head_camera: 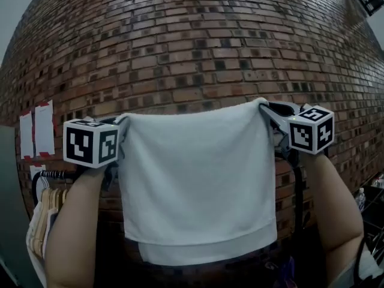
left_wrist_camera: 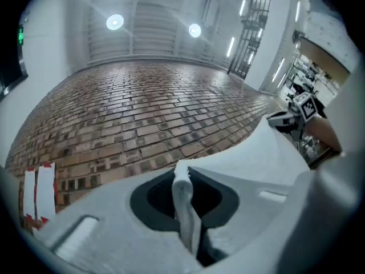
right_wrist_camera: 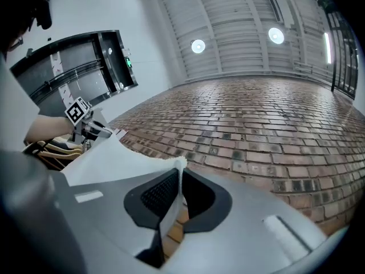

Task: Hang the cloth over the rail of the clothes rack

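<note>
The cloth (head_camera: 198, 179) is held spread flat in the middle of the head view, against the brick wall (head_camera: 198, 47), with its lower hem hanging free near the bottom edge. Its upper left corner is pinched by the left gripper (head_camera: 117, 138), and its upper right corner by the right gripper (head_camera: 273, 120). In each gripper view the jaws are seen almost closed, with only a thin edge of fabric clamped between the pads.

Because so little fabric is caught, a corner could be pulled out if the cloth is tugged or swung, and the cloth would then drop from one side.

The clothes rack (head_camera: 53, 174) is seen only at the lower left of the head view, well apart from the cloth and partly cut off by the frame. Its rail appears to be loaded with hangers (head_camera: 43, 212), so the cloth could be snagged on them or bunched against them. Sight of the rail may also be blocked by the raised cloth itself. If the cloth is laid unevenly across the rail, or one corner is released first, it could be dragged off by the heavier side.
</note>
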`<move>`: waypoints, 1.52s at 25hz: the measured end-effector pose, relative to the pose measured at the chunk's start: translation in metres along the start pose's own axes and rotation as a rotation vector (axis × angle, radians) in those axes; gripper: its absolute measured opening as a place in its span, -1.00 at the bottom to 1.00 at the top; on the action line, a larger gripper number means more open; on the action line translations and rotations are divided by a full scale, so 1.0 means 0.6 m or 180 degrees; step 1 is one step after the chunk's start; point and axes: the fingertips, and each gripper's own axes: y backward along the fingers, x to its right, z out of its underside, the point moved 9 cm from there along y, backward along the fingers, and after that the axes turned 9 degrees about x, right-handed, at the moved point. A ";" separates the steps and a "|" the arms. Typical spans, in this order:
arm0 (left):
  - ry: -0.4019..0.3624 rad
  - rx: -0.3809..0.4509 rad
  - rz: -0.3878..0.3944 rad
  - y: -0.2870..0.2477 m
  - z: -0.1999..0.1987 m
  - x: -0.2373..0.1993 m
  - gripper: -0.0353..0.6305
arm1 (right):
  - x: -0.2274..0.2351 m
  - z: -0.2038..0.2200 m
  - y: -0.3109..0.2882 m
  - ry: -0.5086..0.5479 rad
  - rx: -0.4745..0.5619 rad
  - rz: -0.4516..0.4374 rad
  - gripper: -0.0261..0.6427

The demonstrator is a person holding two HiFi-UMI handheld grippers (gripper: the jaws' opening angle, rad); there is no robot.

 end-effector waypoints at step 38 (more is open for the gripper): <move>-0.1591 -0.2527 0.1605 -0.233 0.224 0.037 -0.29 | 0.020 0.265 -0.179 0.0363 -0.2516 -0.1550 -0.50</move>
